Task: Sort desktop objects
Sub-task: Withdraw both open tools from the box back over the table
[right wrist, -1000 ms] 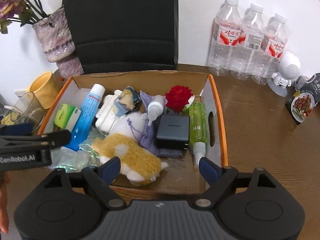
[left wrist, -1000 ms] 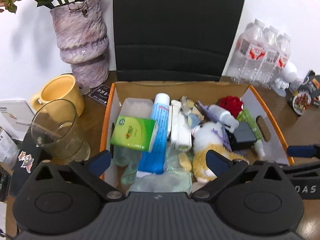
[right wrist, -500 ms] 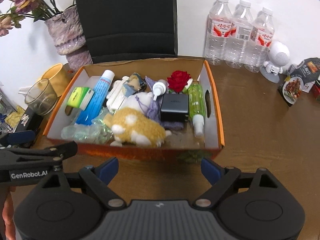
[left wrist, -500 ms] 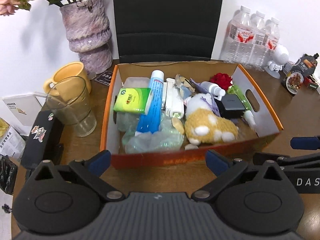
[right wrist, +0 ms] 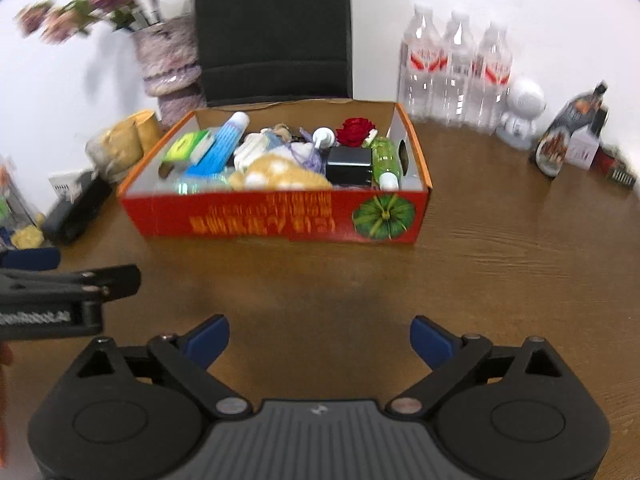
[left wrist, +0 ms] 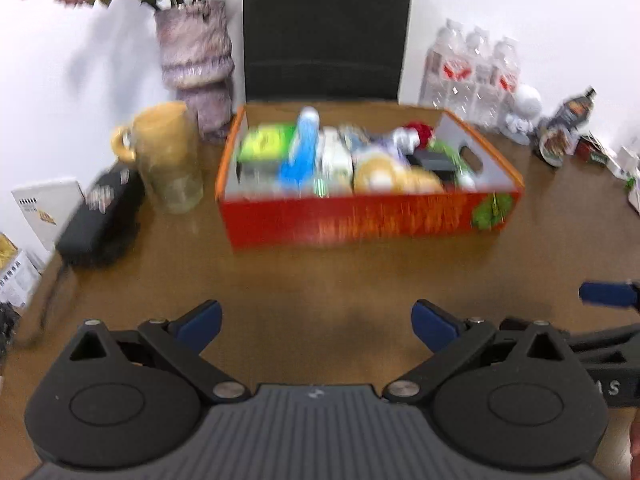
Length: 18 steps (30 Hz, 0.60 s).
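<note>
An orange cardboard box [left wrist: 360, 220] [right wrist: 280, 220] stands on the brown table, filled with several objects: a green packet [right wrist: 188, 146], a blue tube [right wrist: 224, 146], a yellow-white plush toy [right wrist: 280, 176], a black charger [right wrist: 348, 164], a green spray bottle [right wrist: 386, 160] and a red rose [right wrist: 354, 130]. My left gripper [left wrist: 316, 324] is open and empty, well short of the box. My right gripper [right wrist: 320, 338] is open and empty, also short of the box. Each gripper shows at the edge of the other's view.
A purple vase with flowers [right wrist: 168, 64], a yellow mug [left wrist: 160, 136], a glass [left wrist: 176, 176] and a black case [left wrist: 100, 216] stand left of the box. Three water bottles [right wrist: 456, 68], a white robot figure [right wrist: 520, 116] and small packages [right wrist: 576, 136] stand at the right. A black chair back [right wrist: 272, 32] is behind.
Both grippers have pulled back and away from the box, which now looks smaller and farther; its front face shows. Both stay open and empty.
</note>
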Tool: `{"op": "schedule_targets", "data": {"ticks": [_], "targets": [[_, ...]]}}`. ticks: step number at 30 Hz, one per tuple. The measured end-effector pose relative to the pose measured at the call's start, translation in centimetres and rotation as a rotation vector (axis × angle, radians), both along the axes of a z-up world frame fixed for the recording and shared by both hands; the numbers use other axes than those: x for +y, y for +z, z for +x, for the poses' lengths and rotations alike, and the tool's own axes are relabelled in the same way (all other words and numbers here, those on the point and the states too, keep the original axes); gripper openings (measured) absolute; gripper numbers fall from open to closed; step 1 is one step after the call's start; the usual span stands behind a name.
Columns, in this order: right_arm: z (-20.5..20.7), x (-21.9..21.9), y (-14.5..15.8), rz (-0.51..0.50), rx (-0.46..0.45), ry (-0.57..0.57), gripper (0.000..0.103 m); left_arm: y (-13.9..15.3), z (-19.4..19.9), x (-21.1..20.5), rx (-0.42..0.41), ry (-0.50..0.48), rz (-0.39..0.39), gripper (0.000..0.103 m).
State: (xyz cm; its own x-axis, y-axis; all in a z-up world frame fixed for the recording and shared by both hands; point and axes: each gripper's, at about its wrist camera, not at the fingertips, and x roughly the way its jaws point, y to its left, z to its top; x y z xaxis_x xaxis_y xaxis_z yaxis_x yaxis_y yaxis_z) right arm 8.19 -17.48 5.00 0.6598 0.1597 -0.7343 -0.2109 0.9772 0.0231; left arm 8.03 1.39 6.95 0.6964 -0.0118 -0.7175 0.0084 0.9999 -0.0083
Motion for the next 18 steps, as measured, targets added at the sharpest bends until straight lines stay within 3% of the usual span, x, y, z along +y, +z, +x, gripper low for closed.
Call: {"op": "schedule_targets", "data": {"ticks": [4,6,11,18], "targets": [[-3.8,0.4,-4.3,-0.059,-0.074,0.014,0.098,-4.3,-3.7,-0.3,-0.043,0.018,0.029,0.103],[-5.6,0.3,-5.8,-0.059,-0.115,0.006,0.098,-5.1,-5.5,-0.4,-0.086,0.026,0.051,0.103],[-7.2,-0.1,-6.7,-0.021,-0.140,-0.012,0.098,-5.7,-8.4,-0.8,-0.146,0.024,0.031,0.103],[-7.2,-0.6,-7.3,0.012,-0.121,-0.048,0.103,-7.1,-7.8,-0.9,-0.094,0.012,0.020,0.103]]}}
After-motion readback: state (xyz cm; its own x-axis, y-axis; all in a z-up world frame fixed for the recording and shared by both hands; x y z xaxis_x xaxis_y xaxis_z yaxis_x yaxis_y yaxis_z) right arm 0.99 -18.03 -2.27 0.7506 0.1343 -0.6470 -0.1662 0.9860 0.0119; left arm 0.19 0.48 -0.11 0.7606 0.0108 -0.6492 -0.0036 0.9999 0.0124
